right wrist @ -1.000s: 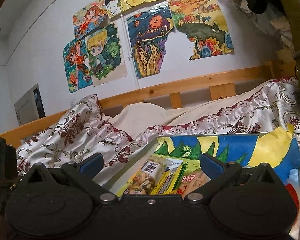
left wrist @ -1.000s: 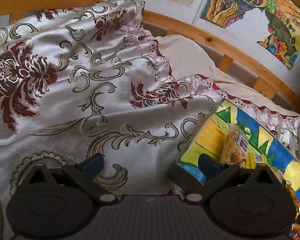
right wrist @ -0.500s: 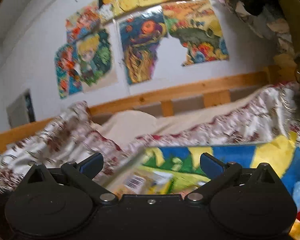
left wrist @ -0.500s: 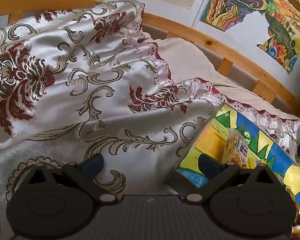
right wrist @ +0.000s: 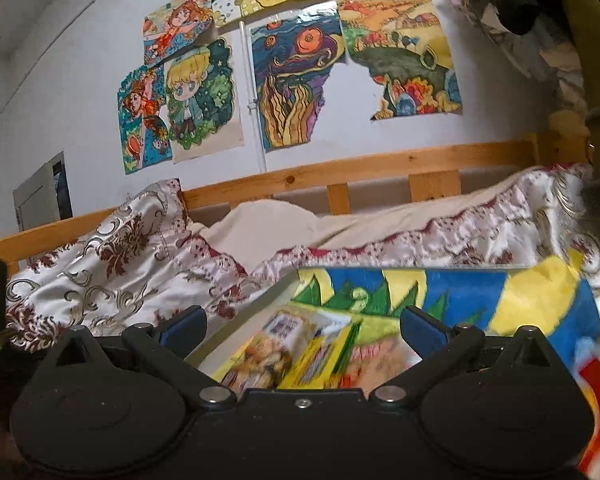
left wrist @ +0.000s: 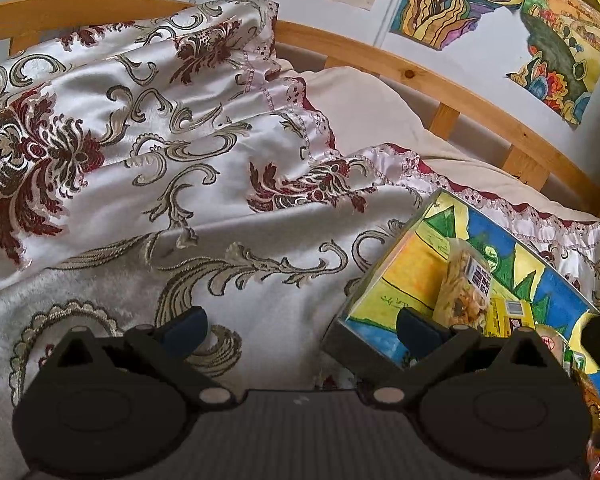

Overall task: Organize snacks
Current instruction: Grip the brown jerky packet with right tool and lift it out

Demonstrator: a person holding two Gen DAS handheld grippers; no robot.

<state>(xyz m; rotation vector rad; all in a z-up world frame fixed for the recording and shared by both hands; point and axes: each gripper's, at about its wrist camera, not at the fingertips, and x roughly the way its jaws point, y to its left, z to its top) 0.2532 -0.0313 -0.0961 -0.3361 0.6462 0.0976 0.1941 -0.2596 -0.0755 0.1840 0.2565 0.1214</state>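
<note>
A wooden-railed bed [left wrist: 452,88] carries a floral satin bedspread [left wrist: 148,168] and a painted box [left wrist: 412,280]

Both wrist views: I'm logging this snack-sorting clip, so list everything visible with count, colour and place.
Box: one, painted yellow, blue and green, on the bed, open top.
Snack packets: several, exact count unclear; a clear bag of golden snack stands in the box, a yellow packet beside it.
Bedspread: one, shiny white with maroon and gold scrolls, covering the bed.
Pillow: cream, behind the bedspread.
Bed rail: light wood, along the wall.
Drawings: at least six, multicoloured, taped on the white wall.
Left gripper: black with blue pads, open, empty, over the bedspread beside the box.
Right gripper: same, open, empty, above the packets.
</note>
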